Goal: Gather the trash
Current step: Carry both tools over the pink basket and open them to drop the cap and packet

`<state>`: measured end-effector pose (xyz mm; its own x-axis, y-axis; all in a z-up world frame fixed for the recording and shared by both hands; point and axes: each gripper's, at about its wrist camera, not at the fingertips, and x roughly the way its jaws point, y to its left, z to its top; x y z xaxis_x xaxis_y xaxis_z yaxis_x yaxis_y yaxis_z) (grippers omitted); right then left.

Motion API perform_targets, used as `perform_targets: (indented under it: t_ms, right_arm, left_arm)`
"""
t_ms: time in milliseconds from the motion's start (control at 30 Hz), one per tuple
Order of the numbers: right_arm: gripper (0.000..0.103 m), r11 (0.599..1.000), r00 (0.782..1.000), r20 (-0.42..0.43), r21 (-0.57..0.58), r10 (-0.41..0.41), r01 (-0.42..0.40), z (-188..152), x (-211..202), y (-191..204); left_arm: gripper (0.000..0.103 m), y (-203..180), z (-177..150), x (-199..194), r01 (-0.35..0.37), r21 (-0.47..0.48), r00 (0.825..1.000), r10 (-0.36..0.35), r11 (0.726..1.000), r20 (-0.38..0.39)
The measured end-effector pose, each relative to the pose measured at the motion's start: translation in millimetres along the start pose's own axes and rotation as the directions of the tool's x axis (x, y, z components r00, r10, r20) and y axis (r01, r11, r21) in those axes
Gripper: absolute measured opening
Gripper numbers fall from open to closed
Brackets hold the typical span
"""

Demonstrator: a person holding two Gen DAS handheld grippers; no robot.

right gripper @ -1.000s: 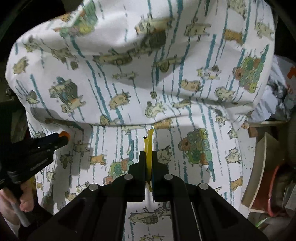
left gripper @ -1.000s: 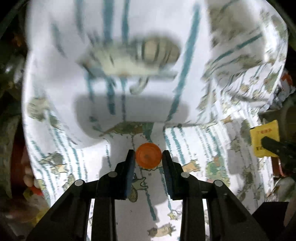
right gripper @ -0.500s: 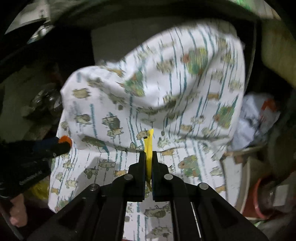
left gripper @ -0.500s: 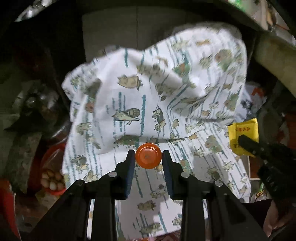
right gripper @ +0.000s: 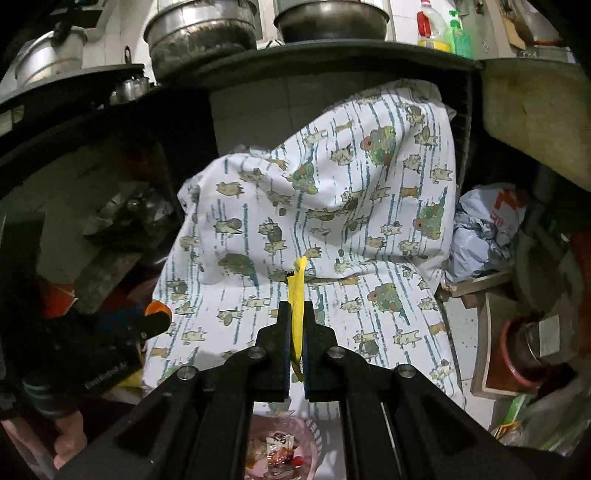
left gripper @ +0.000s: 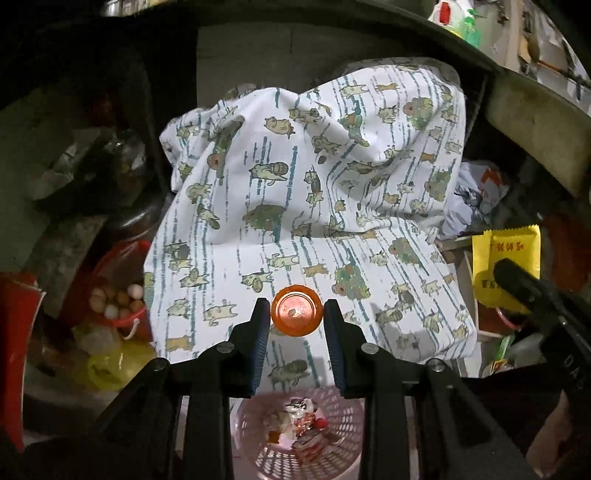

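My left gripper (left gripper: 296, 312) is shut on an orange bottle cap (left gripper: 296, 311), held in the air above a white cloth with cartoon animals (left gripper: 314, 206). My right gripper (right gripper: 296, 310) is shut on a flat yellow wrapper (right gripper: 297, 291); in the left wrist view the same wrapper (left gripper: 504, 271) shows at the right edge with the black finger over it. A pink perforated trash basket (left gripper: 343, 417) stands below both grippers and holds several wrappers; its rim (right gripper: 314, 428) shows at the bottom of the right wrist view. The left gripper's tip (right gripper: 157, 317) appears at the left there.
The printed cloth drapes over a bulky shape under a dark counter edge (right gripper: 332, 55). A red bag of eggs (left gripper: 118, 295) and a yellow bag (left gripper: 107, 369) lie left. A crumpled white bag (right gripper: 484, 229), a red pot (right gripper: 532, 354) and metal pots (right gripper: 199, 33) are around.
Both grippers pulled back and up from the cloth, still holding the cap and the wrapper. The cloth looks smaller, and the counter, the pots and the pink basket came into view.
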<state>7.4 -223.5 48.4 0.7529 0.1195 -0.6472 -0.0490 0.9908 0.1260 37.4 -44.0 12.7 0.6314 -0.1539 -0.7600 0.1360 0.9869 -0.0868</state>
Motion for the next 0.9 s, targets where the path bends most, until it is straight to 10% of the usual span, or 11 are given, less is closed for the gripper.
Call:
perform_targets:
  t_ms: [433, 667, 767, 900]
  right_arm:
    - [0.005, 0.993, 0.984, -0.134, 0.015, 0.121, -0.12, -23, 8, 23]
    - [0.005, 0.977, 0.906, -0.375, 0.15, 0.197, -0.151, -65, 82, 10]
    - [0.005, 0.967, 0.845, -0.478, 0.195, 0.24, -0.164, -90, 119, 3]
    - [0.005, 0.965, 0.815, -0.535, 0.243, 0.22, -0.101, -119, 147, -6]
  left_arm:
    - [0.029, 8, -32, -3, -0.025, 0.013, 0.996, 0.026, 1.0, -0.091]
    - [0.029, 26, -57, 72, -0.024, 0.042, 0.959, 0.035, 0.999, -0.281]
    - [0.029, 36, -70, 102, -0.012, 0.019, 0.931, 0.018, 1.0, -0.365]
    - [0.029, 40, -97, 129, 0.032, -0.025, 0.879, -0.04, 0.999, -0.475]
